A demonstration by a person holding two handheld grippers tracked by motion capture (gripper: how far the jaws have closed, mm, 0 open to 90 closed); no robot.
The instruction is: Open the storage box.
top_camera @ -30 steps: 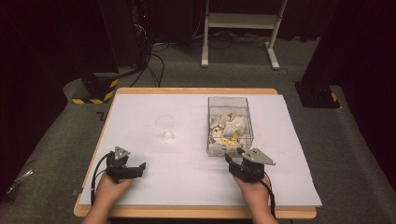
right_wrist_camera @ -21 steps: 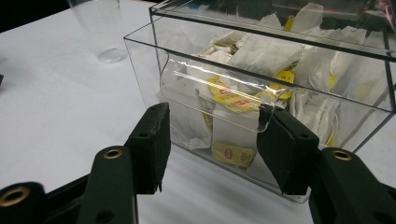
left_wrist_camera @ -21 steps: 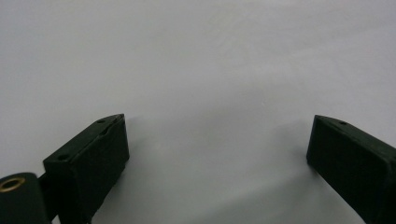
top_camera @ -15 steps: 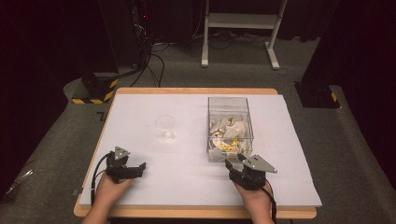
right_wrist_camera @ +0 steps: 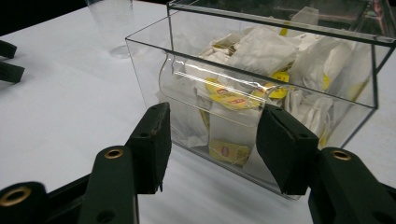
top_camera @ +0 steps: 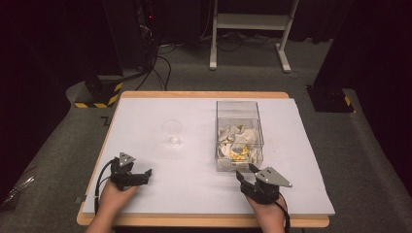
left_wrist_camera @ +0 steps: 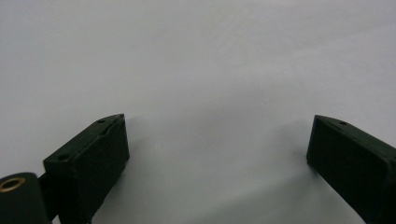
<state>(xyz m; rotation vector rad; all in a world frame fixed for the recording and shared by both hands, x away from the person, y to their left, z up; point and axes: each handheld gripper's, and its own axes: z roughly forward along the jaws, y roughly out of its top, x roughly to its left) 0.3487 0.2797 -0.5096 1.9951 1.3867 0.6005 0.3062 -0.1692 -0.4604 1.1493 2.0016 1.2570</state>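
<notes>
A clear acrylic box (top_camera: 239,138) stands on the right half of the white surface (top_camera: 194,121), square-cornered, thin-walled, open at the top. It is filled with tea bags (top_camera: 235,143) in crumpled white paper sachets carrying small yellow tags with red lettering. In the right tool's view the box's near wall has a scooped dispensing slot in it (its curved lip catches the light), and one yellow-labelled sachet (right_wrist_camera: 229,151) lies flat at the bottom behind that wall.

The right tool (top_camera: 246,175) sits just near of the box's near wall, at the near right of the surface. Its two matte black, blocky jaws stand partly apart with nothing between them. They frame the near wall of the box without touching it. A grey three-cornered plate tops this tool.

The left tool (top_camera: 141,177) rests at the near left, well apart from the box. Its jaws are spread wide over bare white surface, empty.

A clear plastic cup (top_camera: 172,133) with a round rim stands upright left of the box, between the two tools and farther back. The surface is smooth and matte, with a wooden edge showing along its rim.
</notes>
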